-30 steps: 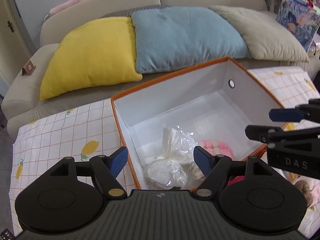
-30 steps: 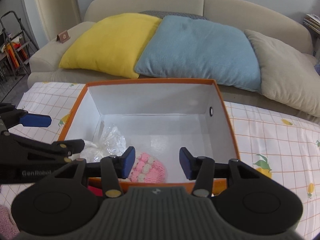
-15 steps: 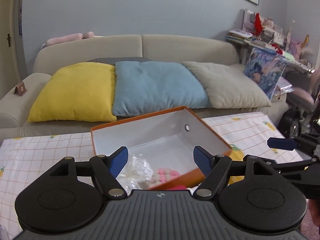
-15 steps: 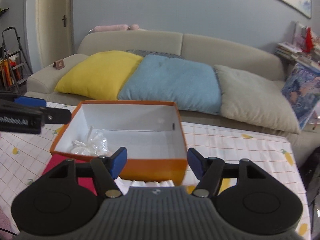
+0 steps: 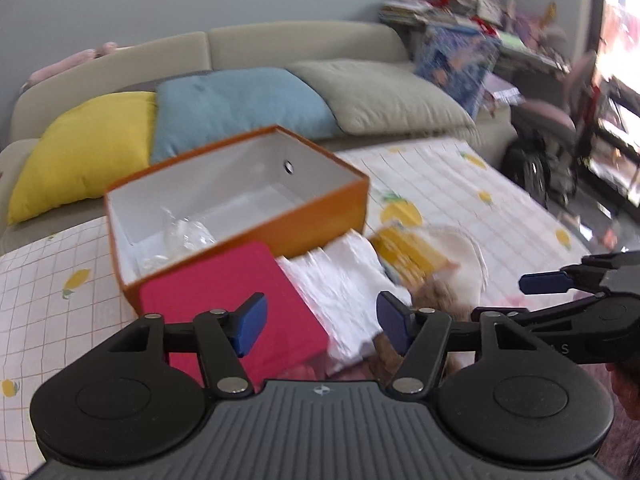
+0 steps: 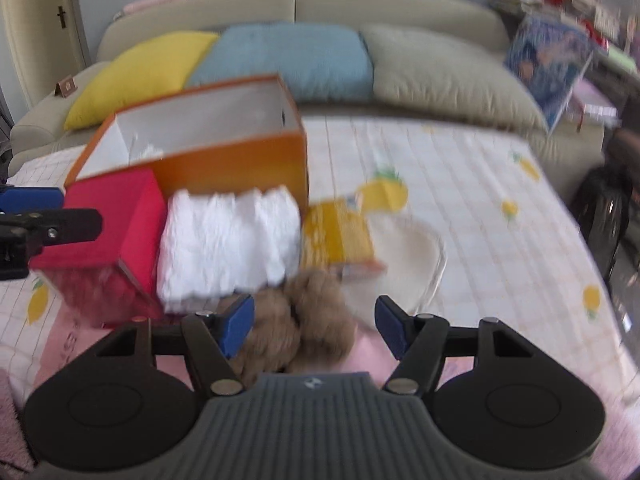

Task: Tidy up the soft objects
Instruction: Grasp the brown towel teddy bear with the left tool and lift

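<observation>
An open orange box point(image 5: 320, 216) point(image 6: 240, 160) with a white inside stands on the lemon-print cloth and holds a clear plastic bag point(image 5: 180, 236). In front of it lie a red box point(image 5: 224, 292) point(image 6: 108, 216), a white fluffy cloth point(image 5: 340, 284) point(image 6: 228, 240), a yellow packet point(image 5: 408, 256) point(image 6: 336, 236) and a brown plush toy point(image 6: 304, 320) point(image 5: 436, 292). My left gripper point(image 5: 320, 322) is open and empty above the red box and white cloth. My right gripper point(image 6: 314, 324) is open and empty, just over the brown plush. Both views are blurred.
A beige sofa point(image 5: 280, 48) with yellow point(image 5: 84, 144), blue point(image 5: 240, 104) and grey point(image 5: 380, 96) cushions stands behind the table. A clear dish point(image 6: 412, 256) lies right of the packet. A cluttered shelf and a chair point(image 5: 548, 112) stand at the right. A pink cloth point(image 6: 368, 348) lies underneath.
Both grippers pulled back from the orange box and tilted down and to the right. The red box, white cloth, yellow packet and brown plush have come into view. Both stay open.
</observation>
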Motion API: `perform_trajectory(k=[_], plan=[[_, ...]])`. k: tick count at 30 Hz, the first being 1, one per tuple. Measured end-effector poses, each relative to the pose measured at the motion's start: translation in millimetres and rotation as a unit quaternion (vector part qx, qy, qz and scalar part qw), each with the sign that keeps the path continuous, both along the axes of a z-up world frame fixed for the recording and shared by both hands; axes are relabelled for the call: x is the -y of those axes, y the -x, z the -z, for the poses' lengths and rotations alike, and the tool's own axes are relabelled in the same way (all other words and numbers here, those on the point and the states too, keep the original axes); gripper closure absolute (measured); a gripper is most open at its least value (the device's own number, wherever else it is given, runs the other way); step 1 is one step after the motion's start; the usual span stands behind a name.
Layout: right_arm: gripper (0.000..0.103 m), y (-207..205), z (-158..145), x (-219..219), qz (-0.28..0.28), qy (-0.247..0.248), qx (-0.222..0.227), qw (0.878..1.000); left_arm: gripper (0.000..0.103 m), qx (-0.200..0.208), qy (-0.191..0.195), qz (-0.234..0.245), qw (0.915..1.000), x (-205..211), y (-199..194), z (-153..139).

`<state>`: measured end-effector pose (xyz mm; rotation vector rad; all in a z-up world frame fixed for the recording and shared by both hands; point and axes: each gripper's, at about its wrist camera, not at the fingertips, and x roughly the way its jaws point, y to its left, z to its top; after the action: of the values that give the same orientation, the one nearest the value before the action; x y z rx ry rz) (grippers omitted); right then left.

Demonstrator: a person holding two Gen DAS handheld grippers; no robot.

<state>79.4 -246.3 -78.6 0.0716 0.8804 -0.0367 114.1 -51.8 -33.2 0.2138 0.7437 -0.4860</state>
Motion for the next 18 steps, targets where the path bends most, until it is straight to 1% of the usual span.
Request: perform_trajectory(k=[2, 3, 5, 6, 8, 12, 15, 18], plan=[[0.037, -0.1, 11.3, -3.0, -0.003, -0.027, -0.027, 0.999, 0.032, -0.005, -0.019, 0.013, 0.9997, 6.8, 2.1, 5.5], [0.037, -0.5, 15.2, -5.0, -0.002, -0.032, -0.035, 0.999, 0.032, -0.007, -0.028, 0.018, 0.9994, 10.5, 3.7, 8.4], [0.034, -3.7, 21.9, -8.7, -0.005, -0.034, -0.042, 0.999, 0.032, -0.009, -0.044, 0.026, 0.9986, 15.0, 6.3, 12.4], [0.030, -6.3, 24.8, -10.4, -0.007, -0.032, -0.044, 0.998, 0.032, -0.008, -0.054, 0.030, 0.9981, 16.1, 9.0, 14.5], [0.029, -9.3, 28.0, -10.8, -0.003, -0.035, -0.045, 0.998, 0.034, -0.008, -0.068, 0.033, 0.9971, 18.5, 9.9, 16.7], [0.029, -17.0, 32.3, -1.2, 0.022, -0.042, -0.054, 0.997, 0.035, -0.021, -0.067, 0.049, 0.9963, 22.7, 10.7, 18.1], [0.030, -13.8, 35.1, 12.1, 0.044, -0.034, -0.065, 0.996, 0.035, -0.025, -0.073, 0.080, 0.9938, 37.0, 11.0, 22.6], [0.032, -8.8, 37.7, 31.9, 0.075, -0.043, -0.077, 0.993, 0.032, -0.036, -0.078, 0.110, 0.9902, 55.6, 9.9, 33.6]])
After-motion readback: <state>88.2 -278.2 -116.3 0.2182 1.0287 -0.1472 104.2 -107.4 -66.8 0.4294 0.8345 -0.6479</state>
